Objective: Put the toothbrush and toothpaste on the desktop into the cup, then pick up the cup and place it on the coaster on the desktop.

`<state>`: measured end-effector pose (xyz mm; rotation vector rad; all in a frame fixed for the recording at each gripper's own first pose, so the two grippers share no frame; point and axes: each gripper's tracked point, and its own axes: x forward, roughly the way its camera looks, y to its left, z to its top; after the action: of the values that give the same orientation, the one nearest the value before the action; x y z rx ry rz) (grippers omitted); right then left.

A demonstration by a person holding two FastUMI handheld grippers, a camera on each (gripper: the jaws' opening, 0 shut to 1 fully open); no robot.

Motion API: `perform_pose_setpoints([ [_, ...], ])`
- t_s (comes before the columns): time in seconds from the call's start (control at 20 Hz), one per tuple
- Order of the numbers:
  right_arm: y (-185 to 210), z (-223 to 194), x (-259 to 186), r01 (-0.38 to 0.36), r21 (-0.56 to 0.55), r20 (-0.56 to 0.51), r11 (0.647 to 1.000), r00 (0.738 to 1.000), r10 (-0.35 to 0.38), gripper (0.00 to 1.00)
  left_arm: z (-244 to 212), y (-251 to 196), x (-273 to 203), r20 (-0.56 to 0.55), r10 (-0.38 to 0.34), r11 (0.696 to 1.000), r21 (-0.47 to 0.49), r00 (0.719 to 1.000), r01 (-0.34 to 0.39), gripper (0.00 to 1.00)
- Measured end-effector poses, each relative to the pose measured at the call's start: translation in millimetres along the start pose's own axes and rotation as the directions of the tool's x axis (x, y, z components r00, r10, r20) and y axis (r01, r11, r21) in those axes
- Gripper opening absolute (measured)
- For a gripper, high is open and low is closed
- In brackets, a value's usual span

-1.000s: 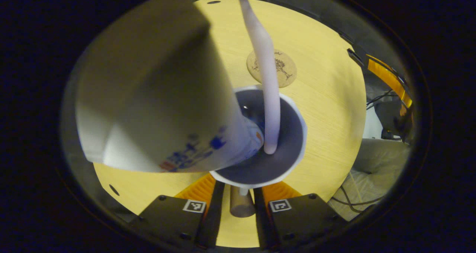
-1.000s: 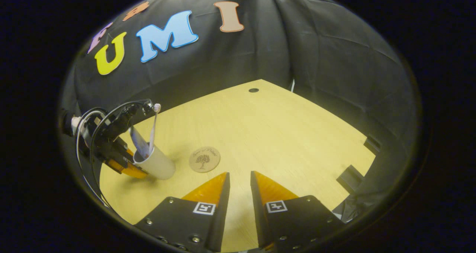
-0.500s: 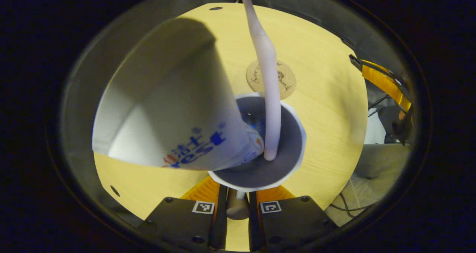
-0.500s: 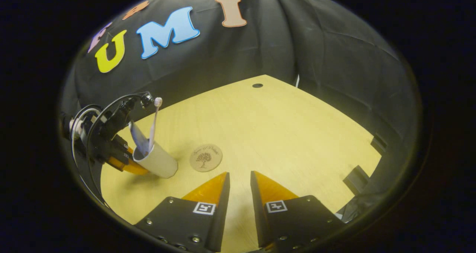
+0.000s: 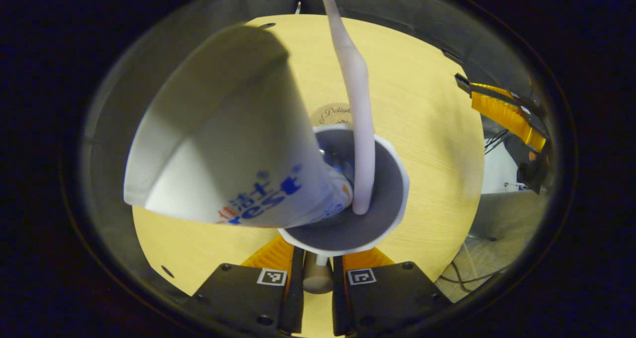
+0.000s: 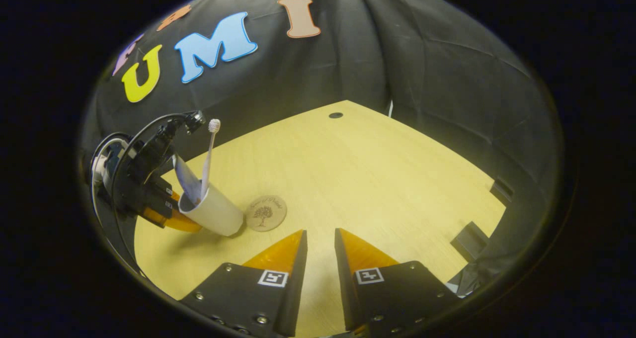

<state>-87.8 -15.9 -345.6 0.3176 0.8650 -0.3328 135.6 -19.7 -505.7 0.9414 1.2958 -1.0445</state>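
Note:
A white cup holds a white toothpaste tube and a pale toothbrush, brush head up. My left gripper is shut on the cup from behind, with a beige part of the cup between its fingers. In the right gripper view the cup leans in the left gripper, its base right next to the round cork coaster. The cup's rim half hides the coaster. My right gripper hovers over the desk, fingers close together with nothing between them.
The light wooden desk has a cable hole at its far side and a black bracket on its right edge. Black cloth walls stand behind it. Past the desk edge lie cables and grey floor.
My left gripper tightened on the cup and carried it toward the coaster, which now sits partly behind the rim. The right gripper stayed nearly still.

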Motion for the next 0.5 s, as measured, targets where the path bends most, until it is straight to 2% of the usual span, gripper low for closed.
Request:
perform_pose_setpoints([
  [0.05,-4.0,0.4,-2.6,0.006,0.005,0.002,1.000,1.000,-0.006,0.39,4.9,-1.0,0.1,0.003,0.001,1.000,0.008,1.000,-0.001,0.30],
  [0.1,-8.3,0.0,-4.7,0.013,0.009,0.003,1.000,1.000,-0.013,0.35,10.3,-2.4,1.4,0.005,0.002,1.000,0.018,1.000,-0.002,0.30],
  [0.15,-12.1,0.2,-6.0,0.019,0.014,0.003,1.000,1.000,-0.019,0.39,15.3,-3.2,2.4,0.005,0.006,0.999,0.031,1.000,-0.006,0.30],
  [0.2,-15.3,-0.2,-5.9,0.025,0.019,0.002,1.000,1.000,-0.026,0.35,22.7,-3.9,3.3,0.006,0.009,0.999,0.045,1.000,-0.009,0.30],
  [0.5,-34.0,-3.3,-17.0,0.060,0.036,0.001,0.998,0.998,-0.060,0.35,56.1,-9.4,11.4,-0.006,0.028,0.995,0.099,1.000,-0.028,0.29],
])
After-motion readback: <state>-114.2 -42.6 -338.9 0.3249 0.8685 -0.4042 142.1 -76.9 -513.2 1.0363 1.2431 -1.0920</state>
